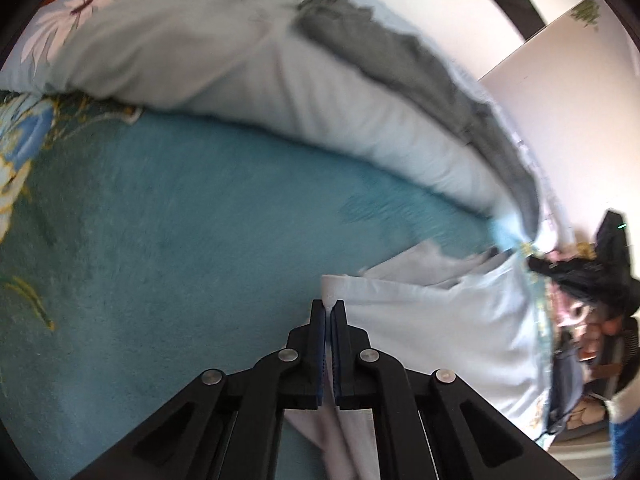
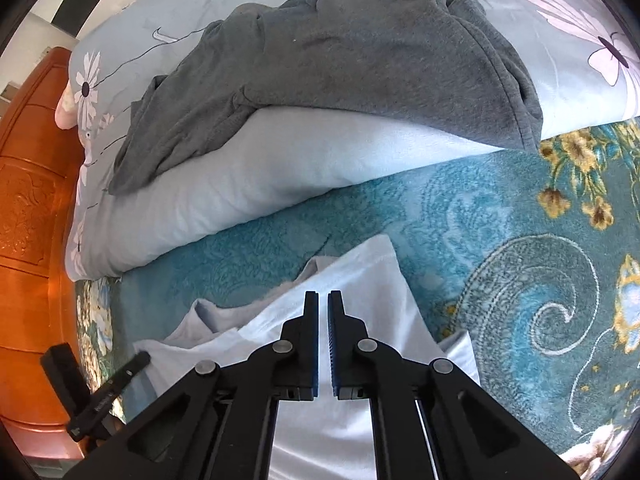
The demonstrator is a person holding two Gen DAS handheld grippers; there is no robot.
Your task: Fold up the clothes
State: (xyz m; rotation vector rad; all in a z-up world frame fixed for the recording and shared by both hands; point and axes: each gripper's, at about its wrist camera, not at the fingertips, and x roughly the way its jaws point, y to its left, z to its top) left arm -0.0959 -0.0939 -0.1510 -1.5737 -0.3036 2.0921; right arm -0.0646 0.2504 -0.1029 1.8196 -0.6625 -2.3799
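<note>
Right, both claws are clamped down now! The left claw (image 1: 329, 305) has pinched a fold of the white garment (image 1: 440, 320) between its blue pads, cloth visibly sandwiched and trailing down beneath the jaws. The right claw (image 2: 323, 296) is drawn nearly together over the same white garment (image 2: 360, 276); from its own camera I see a sliver of gap and can't make out cloth between the pads, so a grip there is likely but unconfirmed. The garment lies rumpled on the teal blanket (image 2: 500, 216) covering the bed, near the front edge. Two holds on separate edges suggest it's about to be lifted and spread flat before folding. Behind, a grey garment (image 2: 360, 52) lies draped over the rolled pale-blue floral quilt (image 2: 248, 172), probably waiting its turn, out of the working area. There's faint lettering on the other gripper's black body (image 2: 106, 396) at lower left, too small to read. No other labels visible.
</note>
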